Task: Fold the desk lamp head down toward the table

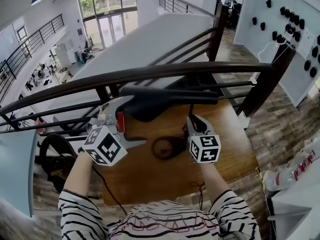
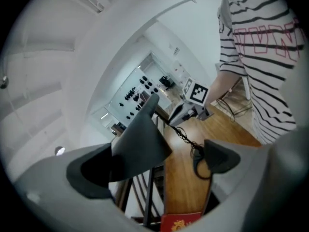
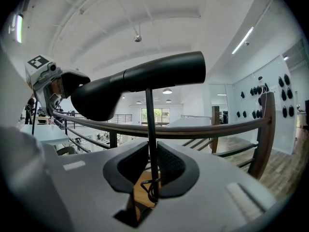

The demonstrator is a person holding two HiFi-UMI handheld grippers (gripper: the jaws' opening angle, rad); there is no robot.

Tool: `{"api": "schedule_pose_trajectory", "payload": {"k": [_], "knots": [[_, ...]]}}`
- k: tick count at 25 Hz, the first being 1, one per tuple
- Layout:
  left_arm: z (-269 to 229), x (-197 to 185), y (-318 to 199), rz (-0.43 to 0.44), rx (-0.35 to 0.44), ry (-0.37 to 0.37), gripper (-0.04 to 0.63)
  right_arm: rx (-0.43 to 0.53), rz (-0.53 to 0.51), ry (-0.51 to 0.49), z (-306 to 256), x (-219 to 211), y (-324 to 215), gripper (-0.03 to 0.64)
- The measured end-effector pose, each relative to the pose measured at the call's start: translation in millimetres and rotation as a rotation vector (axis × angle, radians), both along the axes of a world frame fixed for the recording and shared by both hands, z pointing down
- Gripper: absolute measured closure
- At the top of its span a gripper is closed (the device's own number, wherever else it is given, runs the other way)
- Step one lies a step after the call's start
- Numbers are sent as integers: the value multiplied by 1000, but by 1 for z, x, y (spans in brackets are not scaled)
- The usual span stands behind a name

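The black desk lamp stands on the wooden table. Its head lies roughly level, above its ring base. My left gripper is at the head's wide end. In the left gripper view the head rests against one finger, with a clear gap to the other pad, so my left gripper is open. My right gripper is shut on the thin upright stem, and the pads of the right gripper close on both sides of it. The head shows above.
A dark wooden railing runs just behind the table, close above the lamp. The lamp's cable trails over the table's near edge. A black round frame sits at the left. White items lie at the right. A red object sits under the left gripper.
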State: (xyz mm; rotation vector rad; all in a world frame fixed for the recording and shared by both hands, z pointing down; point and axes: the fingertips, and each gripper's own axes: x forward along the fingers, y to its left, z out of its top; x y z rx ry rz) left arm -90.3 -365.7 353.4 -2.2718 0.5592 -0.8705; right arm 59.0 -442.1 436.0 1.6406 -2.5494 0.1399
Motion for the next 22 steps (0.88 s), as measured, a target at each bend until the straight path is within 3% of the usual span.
{"api": "schedule_pose_trajectory", "payload": {"k": [9, 15, 22], "knots": [[108, 15, 9, 2, -244, 92, 8, 0, 14, -4, 2, -6, 0, 565], [125, 35, 7, 9, -312, 249, 8, -1, 24, -12, 3, -7, -1, 566], [134, 53, 7, 12, -358, 371, 3, -7, 18, -19, 5, -11, -1, 570]]}}
